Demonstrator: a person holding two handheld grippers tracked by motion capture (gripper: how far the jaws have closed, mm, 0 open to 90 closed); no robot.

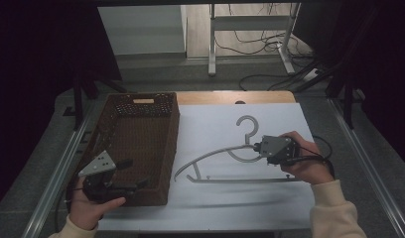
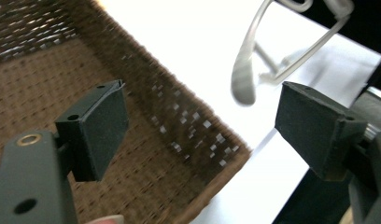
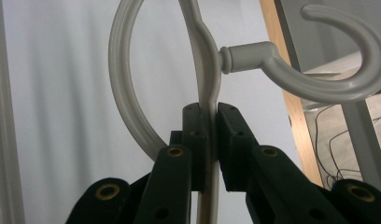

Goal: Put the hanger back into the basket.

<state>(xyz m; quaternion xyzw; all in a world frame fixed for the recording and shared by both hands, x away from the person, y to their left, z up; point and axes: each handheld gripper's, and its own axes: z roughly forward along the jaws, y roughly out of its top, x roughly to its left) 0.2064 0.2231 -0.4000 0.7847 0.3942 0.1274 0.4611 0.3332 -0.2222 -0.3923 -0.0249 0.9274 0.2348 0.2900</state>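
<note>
High view: the pale grey plastic clothes hanger [image 1: 225, 161] lies on the white table cover [image 1: 215, 208], just right of the brown woven rectangular basket [image 1: 163, 148]. The right gripper [image 1: 262, 147] is at the hanger neck, below the hook. The left gripper [image 1: 133, 174] hovers over the near right corner of the basket.

Left gripper view: the two black jaws stand wide apart and hold nothing. The basket wall [image 2: 188, 135] runs between them, and the end of the hanger arm [image 2: 244, 79] lies farther off on the white cover.

Right gripper view: the jaws are clenched on the thin neck of the hanger [image 3: 209, 65], close under the hook joint.

Risk: I think the grasp is narrow and far from the middle of the weight, so the hanger may swing or rotate between the pads when it is lifted.

Risk near basket: the long arm could catch the basket rim if the hanger is carried low to the left.
</note>
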